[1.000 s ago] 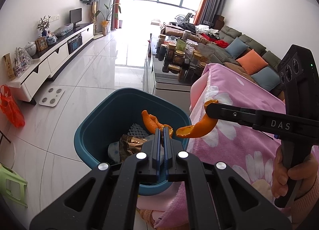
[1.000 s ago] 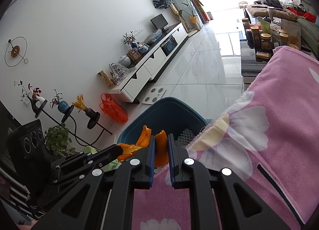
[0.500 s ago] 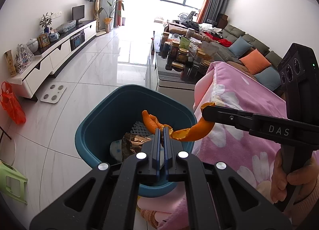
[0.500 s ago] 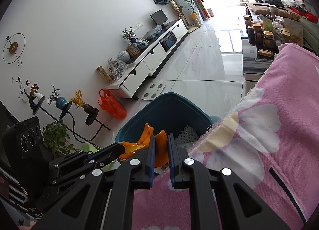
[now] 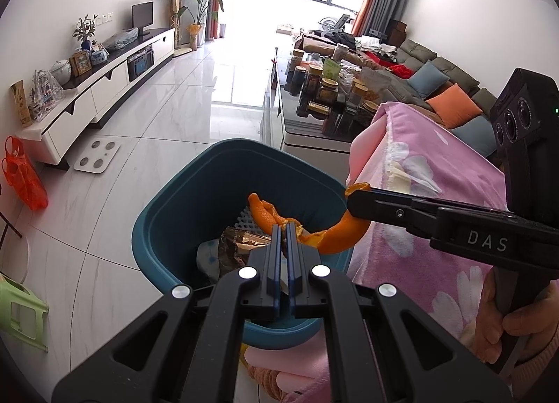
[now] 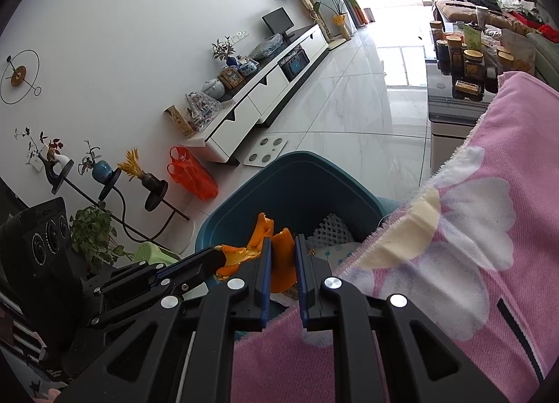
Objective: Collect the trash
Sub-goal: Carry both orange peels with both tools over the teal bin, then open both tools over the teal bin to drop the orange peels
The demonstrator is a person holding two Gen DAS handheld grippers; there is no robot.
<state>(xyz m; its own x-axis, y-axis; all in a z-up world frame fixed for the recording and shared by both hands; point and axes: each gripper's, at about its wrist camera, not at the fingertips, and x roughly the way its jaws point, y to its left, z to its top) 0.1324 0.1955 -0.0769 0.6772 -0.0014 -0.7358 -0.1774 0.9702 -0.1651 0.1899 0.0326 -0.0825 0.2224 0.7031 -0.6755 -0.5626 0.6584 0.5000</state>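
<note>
Orange peel [image 5: 344,237] now hangs right over the teal bin [image 5: 167,217], pinched by both the left hand-held gripper [image 5: 285,228] and right hand-held gripper [image 6: 282,245]; drop looks imminent.

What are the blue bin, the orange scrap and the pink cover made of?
Blue bin: probably molded plastic, smooth with a soft sheen. Orange scrap: looks like citrus peel, curled, with a pale inner side. Pink cover: fleecy fabric, matte, with a fuzzy frayed edge and a printed flower.

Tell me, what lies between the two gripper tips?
Orange peel spans from the left gripper to the right gripper, above the blue bin; left wrist view.
</note>
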